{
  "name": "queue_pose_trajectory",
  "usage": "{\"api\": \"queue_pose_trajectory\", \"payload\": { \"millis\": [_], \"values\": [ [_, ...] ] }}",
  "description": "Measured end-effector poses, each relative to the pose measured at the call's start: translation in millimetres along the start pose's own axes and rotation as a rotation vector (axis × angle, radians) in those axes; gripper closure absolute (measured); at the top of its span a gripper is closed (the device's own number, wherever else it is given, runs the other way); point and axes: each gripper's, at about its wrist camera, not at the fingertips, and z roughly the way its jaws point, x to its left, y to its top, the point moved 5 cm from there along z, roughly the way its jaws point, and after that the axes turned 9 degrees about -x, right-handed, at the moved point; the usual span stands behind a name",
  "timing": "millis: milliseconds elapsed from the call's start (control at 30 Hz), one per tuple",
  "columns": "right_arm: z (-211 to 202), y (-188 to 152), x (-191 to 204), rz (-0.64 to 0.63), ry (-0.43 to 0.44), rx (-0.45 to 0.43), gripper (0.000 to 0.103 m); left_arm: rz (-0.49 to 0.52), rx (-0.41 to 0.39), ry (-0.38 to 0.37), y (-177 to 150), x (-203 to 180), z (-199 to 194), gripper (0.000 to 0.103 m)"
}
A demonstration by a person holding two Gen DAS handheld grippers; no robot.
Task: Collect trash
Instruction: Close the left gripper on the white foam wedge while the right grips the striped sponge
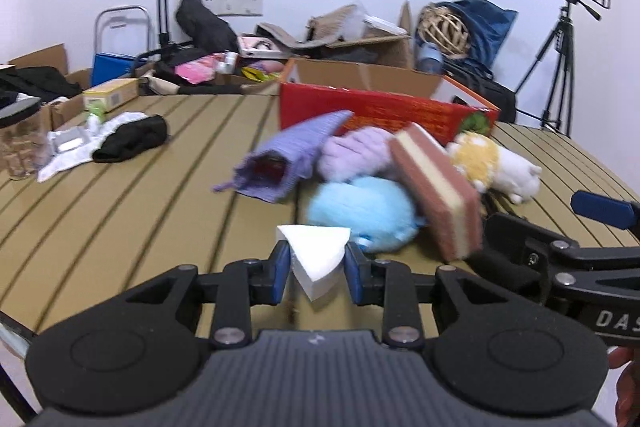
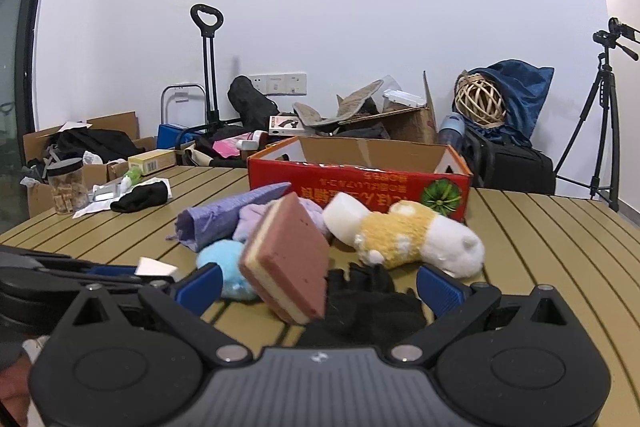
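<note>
From my left wrist view, my left gripper is closed on a white folded paper piece, both blue pads pressing its sides, above the slatted table. The red cardboard box stands behind the soft toys.

From my right wrist view, my right gripper is wide open and holds nothing. A pink sponge is tilted between its fingers, over a black glove.

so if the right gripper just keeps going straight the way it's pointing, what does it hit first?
Most likely the pink-and-cream sponge, which leans in the gap between the open fingers of the right gripper. The black glove lies low beside it and could be met about as soon; depth is hard to judge.
</note>
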Motion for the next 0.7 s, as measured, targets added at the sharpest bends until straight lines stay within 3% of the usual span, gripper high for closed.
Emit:
{"api": "queue_pose_trajectory", "payload": {
  "millis": [267,367,633,700],
  "values": [
    [35.9,-4.8,15.4,0.03,-0.005,0.032,0.0,-0.004,-0.003,0.065,6.8,32.0,9.3,0.073],
    [45.0,-4.1,22.5,-0.007,-0.031,0.025,0.007,-0.012,-0.001,0.079,7.7,40.8,11.8,0.073],
    [60.7,-11.7,29.7,-0.033,-0.059,0.054,0.051,-0.025,0.01,0.088,4.3,47.8,14.1,0.073],
    [62.6,-13.0,30.3,-0.043,-0.068,0.054,0.053,-0.022,0.011,0.085,2.8,45.9,12.8,0.073]
  ]
}}
